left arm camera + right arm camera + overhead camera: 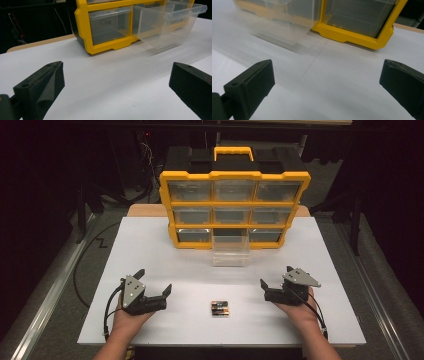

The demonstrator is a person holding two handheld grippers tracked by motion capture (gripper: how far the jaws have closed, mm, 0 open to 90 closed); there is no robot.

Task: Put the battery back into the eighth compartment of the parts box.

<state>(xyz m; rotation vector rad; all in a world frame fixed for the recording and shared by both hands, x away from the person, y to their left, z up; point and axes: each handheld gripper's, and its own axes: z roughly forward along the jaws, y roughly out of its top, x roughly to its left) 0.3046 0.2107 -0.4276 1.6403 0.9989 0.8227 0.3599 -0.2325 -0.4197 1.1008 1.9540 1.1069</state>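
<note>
A white tabletop (150, 250) carries a yellow-framed organizer (234, 205) of clear drawers at its far side. The organizer's bottom-middle drawer (230, 251) is pulled out toward the person and looks empty. Well in front of that open drawer, near the tabletop's front edge, lies a small pack of batteries (220, 308).

A person's two hands rest low on the tabletop, each holding a claw. The left claw (155, 282) sits to the left of the batteries, the right claw (276, 277) to their right — both well apart from the pack and touching nothing. Each claw has its jaws spread wide, with bare tabletop between them in both gripper views.

Judging by this layout, the work stands at its very start: the drawer is ready, the batteries not yet picked up. The next move probably calls for one claw to swing inward over the pack, lower its jaws on either side, and pinch — then carry it forward to the open drawer.
</note>
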